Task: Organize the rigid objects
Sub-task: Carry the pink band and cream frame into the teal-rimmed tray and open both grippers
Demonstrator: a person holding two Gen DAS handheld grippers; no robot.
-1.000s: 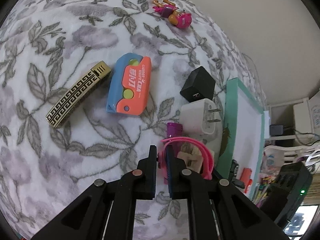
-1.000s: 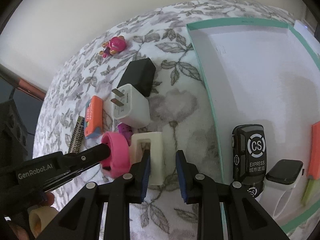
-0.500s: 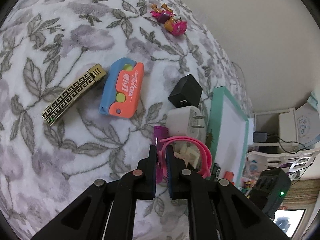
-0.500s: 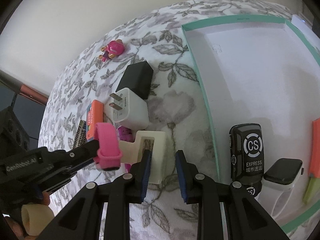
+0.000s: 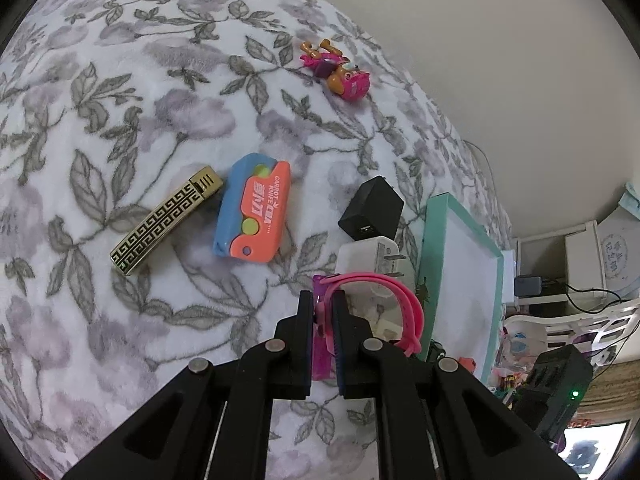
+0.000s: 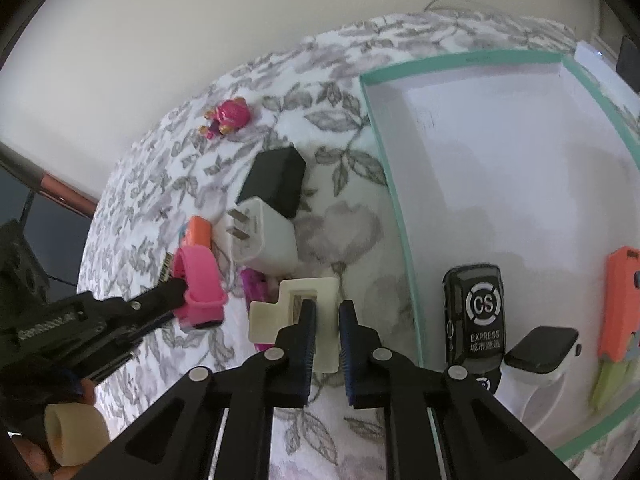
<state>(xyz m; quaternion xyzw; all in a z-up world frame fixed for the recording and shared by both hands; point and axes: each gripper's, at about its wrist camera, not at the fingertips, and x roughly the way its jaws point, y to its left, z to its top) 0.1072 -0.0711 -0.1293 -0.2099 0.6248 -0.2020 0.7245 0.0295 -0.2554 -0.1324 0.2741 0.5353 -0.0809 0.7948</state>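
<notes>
Left gripper [image 5: 322, 312]: fingers pinched on the pink band [image 5: 376, 300], lifted off the floral blanket [image 5: 120, 80], probably headed for the tray [image 6: 404, 224].
Right gripper [image 6: 326, 314]: narrow fingers straddling the cream block's [image 6: 294, 312] wall; actual grip, can't tell.

I see soft, even indoor light, faint shadows, strong fisheye bending with dark corners; right view slightly blurred.
</notes>
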